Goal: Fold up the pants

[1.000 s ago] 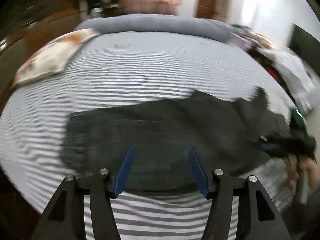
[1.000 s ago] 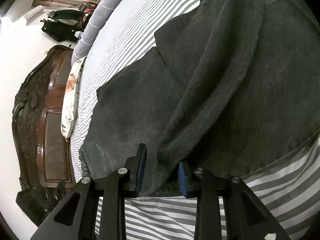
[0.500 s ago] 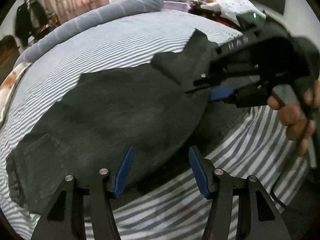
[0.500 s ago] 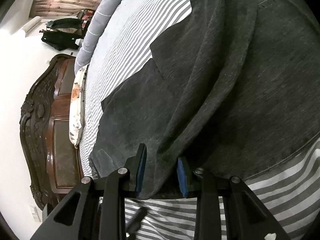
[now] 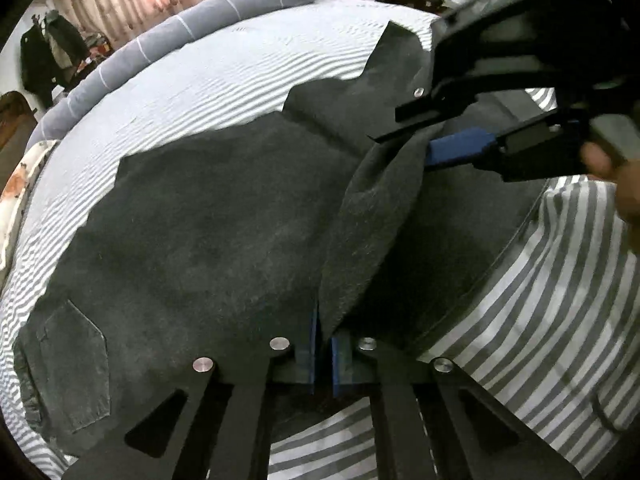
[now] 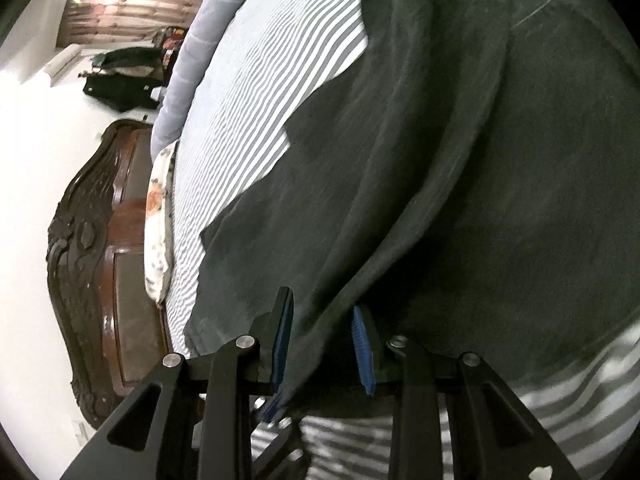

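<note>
Dark grey pants [image 5: 208, 240] lie spread on the striped bed sheet [image 5: 200, 92], with a back pocket [image 5: 76, 360] at the lower left. My left gripper [image 5: 323, 320] is shut on a raised fold of the pants near the bed's front edge. The fold runs up to my right gripper [image 5: 404, 142], which pinches the same ridge of cloth and holds it off the bed. In the right wrist view the right gripper [image 6: 322, 312] has that thick ridge of the pants [image 6: 480, 200] between its blue pads.
A grey bolster [image 5: 200, 20] lies along the far side of the bed. A floral pillow [image 5: 16, 184] sits at the left by the dark wooden headboard [image 6: 92, 260]. A person's hand [image 5: 624, 188] holds the right gripper. Clothes are piled beyond the bed.
My left gripper swung down towards the right gripper and went from open over the pants to shut on the raised fold. The right gripper kept its grip and shifted only slightly.
</note>
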### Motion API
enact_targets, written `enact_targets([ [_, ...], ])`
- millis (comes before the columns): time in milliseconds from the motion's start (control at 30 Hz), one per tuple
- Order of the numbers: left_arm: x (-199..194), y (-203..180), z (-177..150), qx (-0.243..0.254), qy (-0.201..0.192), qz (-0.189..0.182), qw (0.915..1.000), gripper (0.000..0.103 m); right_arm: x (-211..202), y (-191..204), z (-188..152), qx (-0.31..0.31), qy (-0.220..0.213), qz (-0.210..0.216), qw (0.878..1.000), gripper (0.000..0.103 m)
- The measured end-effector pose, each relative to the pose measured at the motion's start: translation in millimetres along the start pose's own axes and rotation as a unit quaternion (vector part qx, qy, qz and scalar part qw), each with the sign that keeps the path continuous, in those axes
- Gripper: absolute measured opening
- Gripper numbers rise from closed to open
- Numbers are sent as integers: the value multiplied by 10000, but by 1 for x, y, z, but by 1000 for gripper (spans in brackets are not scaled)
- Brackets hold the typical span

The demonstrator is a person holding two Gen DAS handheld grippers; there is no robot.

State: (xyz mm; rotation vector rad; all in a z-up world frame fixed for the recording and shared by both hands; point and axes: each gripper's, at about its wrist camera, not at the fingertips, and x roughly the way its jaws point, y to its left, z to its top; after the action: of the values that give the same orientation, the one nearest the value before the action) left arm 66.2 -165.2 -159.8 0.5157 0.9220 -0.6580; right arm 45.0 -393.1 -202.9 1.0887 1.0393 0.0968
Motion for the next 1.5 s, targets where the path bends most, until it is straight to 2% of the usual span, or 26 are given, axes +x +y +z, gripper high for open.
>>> enact_targets([
  [167, -18, 6, 6, -191, -75, -130, 9997, 4, -9, -25, 33, 347, -227, 66, 9991, 28],
  [333, -32, 18, 14, -538, -141, -277, 9981, 4, -28, -52, 80, 622, -679, 55, 9957, 28],
  [567, -33, 26, 17, -751, -79, -362, 9965, 4, -52, -81, 138, 989, -1165, 104, 9882, 28],
  [667, -31, 28, 18, -778, -39, -381, 9962, 4, -53, -90, 158, 1134, -1158, 117, 9867, 28],
  [900, -28, 30, 19, -828, 20, -354, 9959, 4, -60, -99, 180, 1299, -1353, 209, 9820, 28],
  [1067, -22, 33, 21, -866, 85, -341, 9956, 4, -72, -114, 183, 1526, -1528, 412, 9755, 28],
  [1167, -20, 33, 21, -897, 103, -339, 9953, 4, -78, -122, 181, 1530, -1600, 333, 9746, 28],
  [1233, -19, 33, 22, -868, 112, -331, 9956, 4, -78, -127, 182, 1516, -1550, 337, 9756, 20],
  [1467, -17, 33, 23, -839, 178, -283, 9959, 4, -68, -115, 198, 1127, -1494, 82, 9823, 15],
  [1500, -17, 32, 24, -824, 176, -259, 9961, 4, -68, -114, 200, 1123, -1497, 70, 9823, 9],
])
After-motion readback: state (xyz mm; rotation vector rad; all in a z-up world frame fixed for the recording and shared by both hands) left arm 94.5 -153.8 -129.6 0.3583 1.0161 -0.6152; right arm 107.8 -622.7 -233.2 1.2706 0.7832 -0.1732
